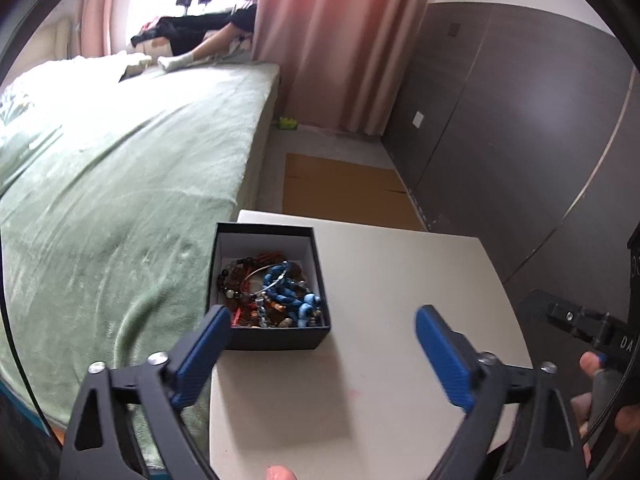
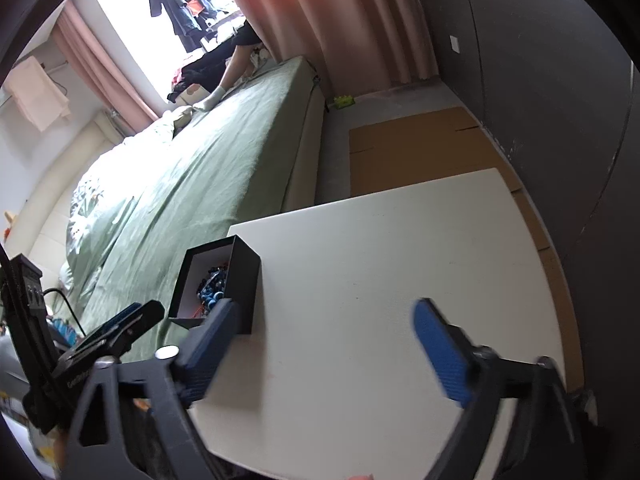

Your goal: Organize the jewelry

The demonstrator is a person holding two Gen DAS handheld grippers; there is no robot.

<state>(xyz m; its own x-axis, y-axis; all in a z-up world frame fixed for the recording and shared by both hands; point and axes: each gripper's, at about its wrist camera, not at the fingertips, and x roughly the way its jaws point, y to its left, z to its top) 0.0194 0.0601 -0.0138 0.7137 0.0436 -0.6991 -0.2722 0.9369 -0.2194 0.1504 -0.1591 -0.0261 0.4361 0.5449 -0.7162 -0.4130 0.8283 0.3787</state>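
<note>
Bed: a wide bed with a green blanket (image 1: 120, 168) runs along the left edge of the bench and reaches back toward the window.
Person: at the bed's far end a person's leg in a white sock (image 1: 188, 56) rests on the mattress.
Left gripper: the left gripper (image 1: 322, 344), black-framed with blue pads, hangs over the near left part of the bench with its jaws spread wide and nothing between them; its left finger (image 1: 204, 356) overlaps the near left corner of the box in this view, and whether it touches the box I cannot tell.
Box: a small open black square cardboard box with a white lining (image 1: 268, 284) sits at the bench's left edge, toward the far left corner.
Jewellery: a tangled heap of bead jewellery (image 1: 272, 294) lies inside the box, dark brown and red beads to the left, a thin metal bangle across the middle, blue beads to the right.
Bench: the white rectangular bench top (image 1: 380, 280) is bare to the right of the box.
Right gripper: the right gripper (image 2: 326, 344), of the same make, is released too, jaws wide apart above the near middle of the bench, holding nothing.
Floor: flat brown cardboard (image 1: 344, 188) lies on the floor beyond the far edge of the bench.
Wall: a dark grey panelled wall (image 1: 520, 120) stands to the right, pink curtains (image 1: 340, 40) at the back.
</note>
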